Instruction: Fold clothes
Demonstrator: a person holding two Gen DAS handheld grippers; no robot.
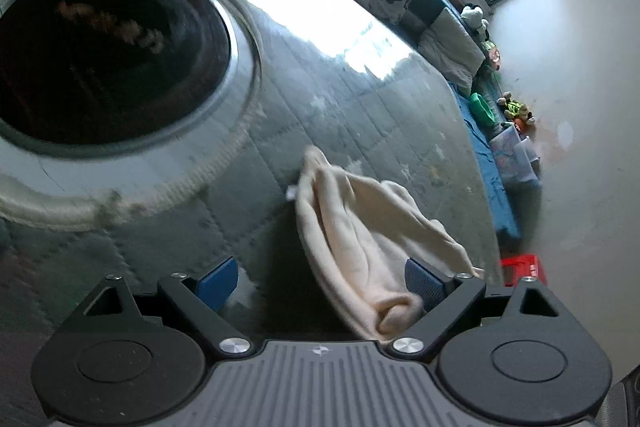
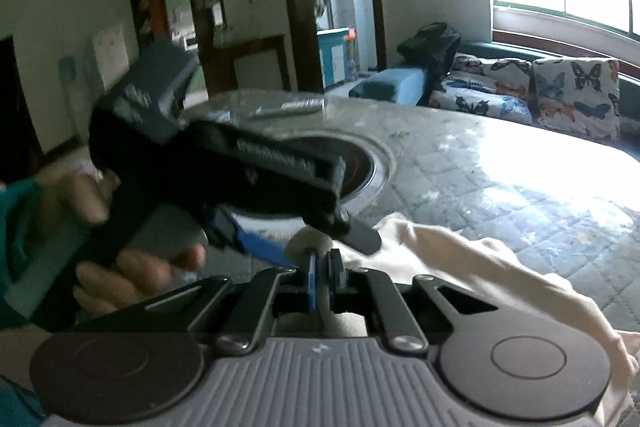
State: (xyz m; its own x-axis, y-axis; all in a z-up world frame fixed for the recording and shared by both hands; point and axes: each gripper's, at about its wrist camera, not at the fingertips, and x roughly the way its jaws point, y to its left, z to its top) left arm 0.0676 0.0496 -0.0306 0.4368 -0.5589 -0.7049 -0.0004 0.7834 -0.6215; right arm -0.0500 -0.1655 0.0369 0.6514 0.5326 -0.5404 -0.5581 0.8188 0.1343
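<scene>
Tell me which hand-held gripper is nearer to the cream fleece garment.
Right. The right hand-held gripper is shut on the cream fleece garment, pinching its edge. The left hand-held gripper is open, with the cloth lying against one finger but not clamped.

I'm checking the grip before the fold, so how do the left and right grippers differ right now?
The left gripper has its jaws spread wide, with the cream garment lying loose between them; the right gripper has its jaws shut on that garment. The left one points down at the quilted table cover; the right one looks across it. Both have blue pads.
</scene>
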